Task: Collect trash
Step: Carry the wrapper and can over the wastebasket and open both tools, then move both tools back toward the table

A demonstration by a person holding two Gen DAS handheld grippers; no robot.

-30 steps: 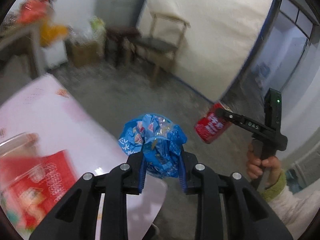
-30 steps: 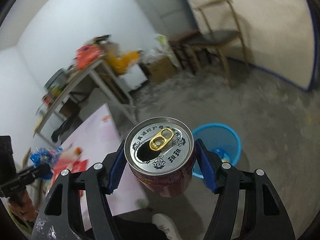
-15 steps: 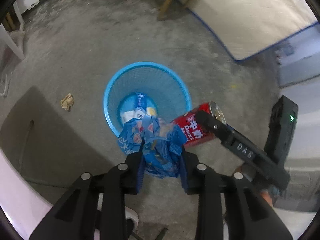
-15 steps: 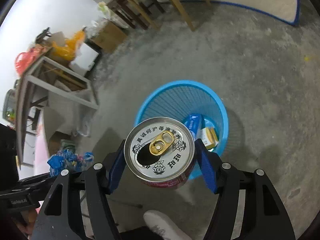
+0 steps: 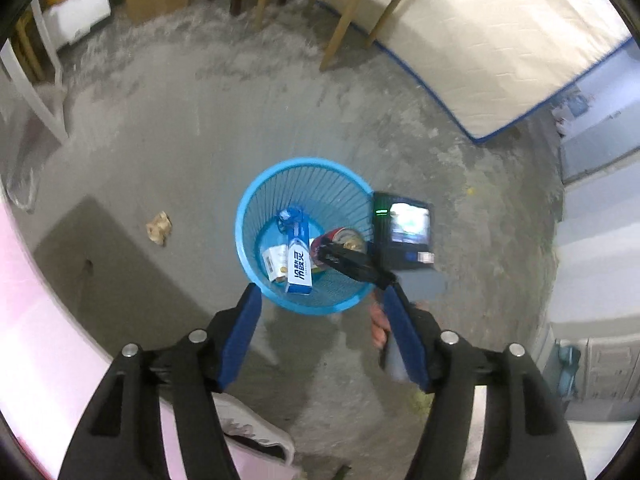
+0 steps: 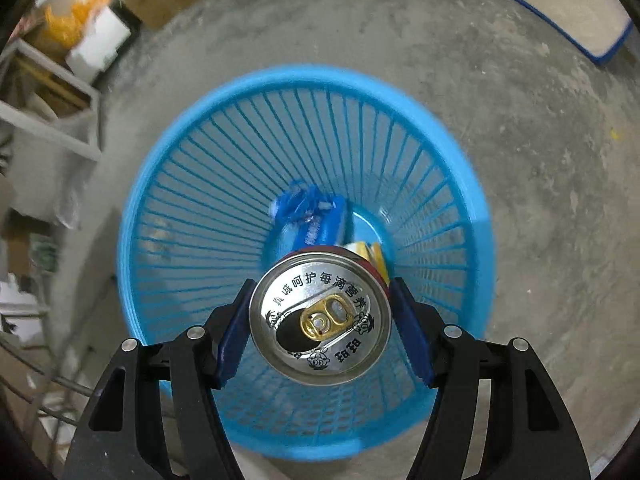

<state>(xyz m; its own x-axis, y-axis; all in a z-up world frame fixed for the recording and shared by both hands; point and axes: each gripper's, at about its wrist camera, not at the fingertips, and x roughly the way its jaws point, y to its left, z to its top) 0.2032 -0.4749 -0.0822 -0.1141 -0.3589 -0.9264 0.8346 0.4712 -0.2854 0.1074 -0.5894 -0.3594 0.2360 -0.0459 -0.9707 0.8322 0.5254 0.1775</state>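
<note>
- The left claw (image 5: 320,320) now stands wide and empty; half a second ago it pinched a crumpled blue wrapper (image 6: 298,204), which now lies in the blue basket (image 5: 256,200) ahead of it.
- The right claw (image 6: 320,320) still grips the red can (image 6: 320,318), now lowered over the basket mouth.
- Judgement: one piece is binned; the can looks ready for release.

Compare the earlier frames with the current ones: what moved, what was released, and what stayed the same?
The left gripper opened and let go of the blue wrapper, which now lies in the blue basket. The right gripper moved down over the basket. Unchanged: it stays shut on the red can.
</note>
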